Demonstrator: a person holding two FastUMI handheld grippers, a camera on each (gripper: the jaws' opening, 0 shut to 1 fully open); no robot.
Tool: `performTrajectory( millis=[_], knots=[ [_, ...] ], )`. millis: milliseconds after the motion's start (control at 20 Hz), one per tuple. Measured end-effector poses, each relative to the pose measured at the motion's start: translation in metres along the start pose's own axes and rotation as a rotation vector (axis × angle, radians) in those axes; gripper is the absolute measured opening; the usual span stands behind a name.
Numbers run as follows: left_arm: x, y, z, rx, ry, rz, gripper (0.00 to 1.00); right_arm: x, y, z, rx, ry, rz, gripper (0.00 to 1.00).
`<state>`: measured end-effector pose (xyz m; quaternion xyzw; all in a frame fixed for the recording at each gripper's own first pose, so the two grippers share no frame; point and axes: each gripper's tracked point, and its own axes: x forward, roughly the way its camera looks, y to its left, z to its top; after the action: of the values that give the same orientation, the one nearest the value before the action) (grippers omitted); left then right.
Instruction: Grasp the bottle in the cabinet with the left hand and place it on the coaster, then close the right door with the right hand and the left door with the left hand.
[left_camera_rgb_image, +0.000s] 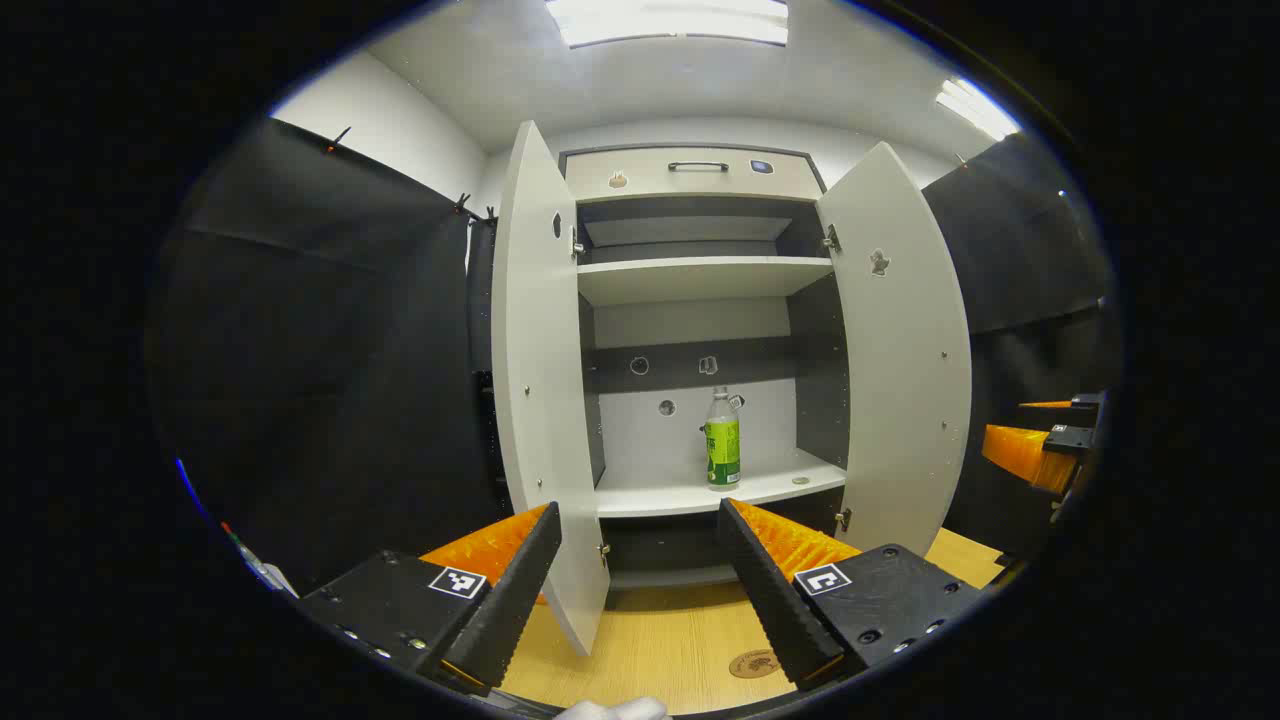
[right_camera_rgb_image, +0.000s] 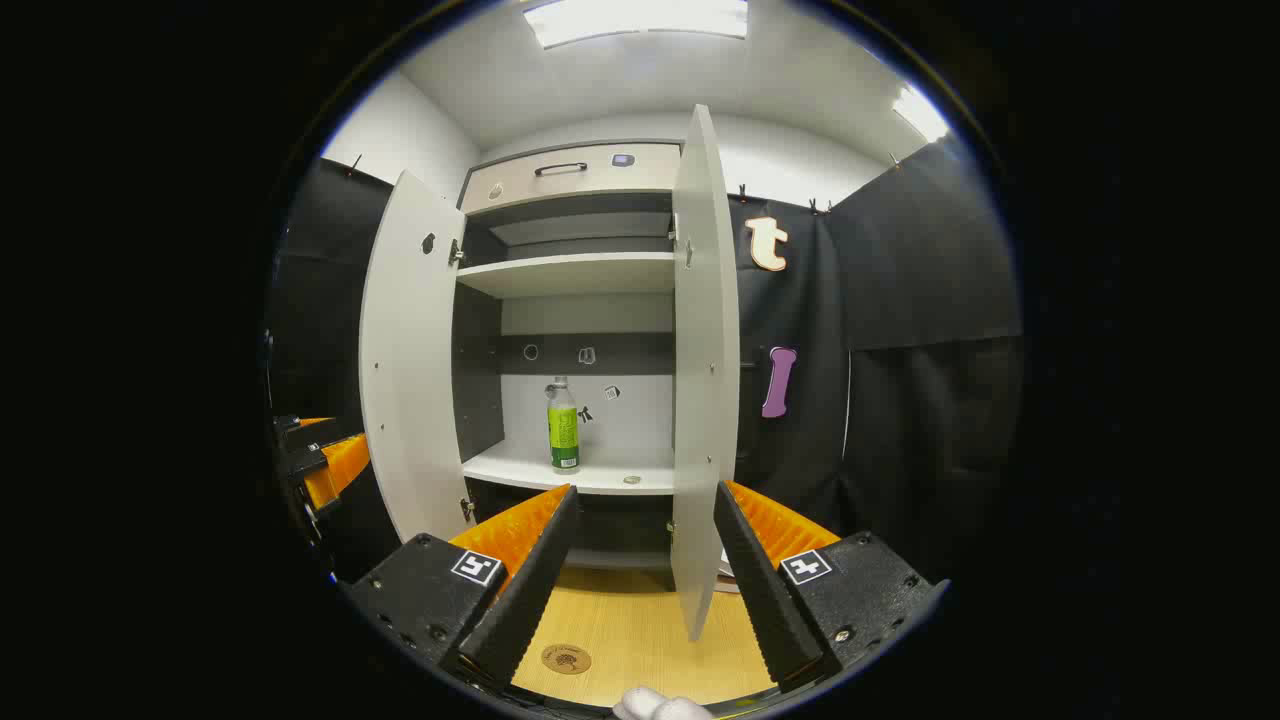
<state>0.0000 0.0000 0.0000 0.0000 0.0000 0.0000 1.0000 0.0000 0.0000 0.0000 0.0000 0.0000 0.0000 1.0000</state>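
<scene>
- Facing the open cabinet (left_camera_rgb_image: 700, 270) with both tools, I am seeing the bottle (left_camera_rgb_image: 723, 440) standing upright on the lower shelf (left_camera_rgb_image: 700, 495), straight ahead of the left gripper (left_camera_rgb_image: 640, 560) and a little right of its centre line, well apart from the fingertips.
- I am judging the bottle's long axis as vertical, so a level approach with the fingers passing either side of it looks right.
- I am holding the left gripper wide open with nothing between its fingers; the left door (left_camera_rgb_image: 540, 400) edge is showing in the gap, farther off.
- I am keeping the right gripper (right_camera_rgb_image: 640, 550) wide open and empty too, lined up near the right door (right_camera_rgb_image: 705, 380).
- The coaster (left_camera_rgb_image: 755, 663) is lying on the wooden table (left_camera_rgb_image: 660, 640), near the left gripper's right finger.
</scene>
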Motion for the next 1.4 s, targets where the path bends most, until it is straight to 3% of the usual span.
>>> performTrajectory(
  millis=[350, 700, 950, 1400],
  knots=[
    [0.010, -0.003, 0.002, 0.003, -0.006, 0.009, 0.95, 0.006, 0.002, 0.002, -0.010, -0.004, 0.016, 0.84],
    [0.050, -0.020, 0.004, 0.005, -0.016, -0.023, 0.95, 0.019, -0.002, 0.001, -0.007, 0.005, 0.019, 0.84],
    [0.111, -0.040, 0.005, -0.011, -0.030, -0.050, 0.96, 0.028, -0.009, 0.013, -0.025, 0.000, -0.001, 0.84],
    [0.274, -0.097, 0.001, -0.022, -0.054, -0.094, 0.96, 0.033, -0.005, 0.028, -0.079, 0.005, -0.039, 0.84]
  ],
)
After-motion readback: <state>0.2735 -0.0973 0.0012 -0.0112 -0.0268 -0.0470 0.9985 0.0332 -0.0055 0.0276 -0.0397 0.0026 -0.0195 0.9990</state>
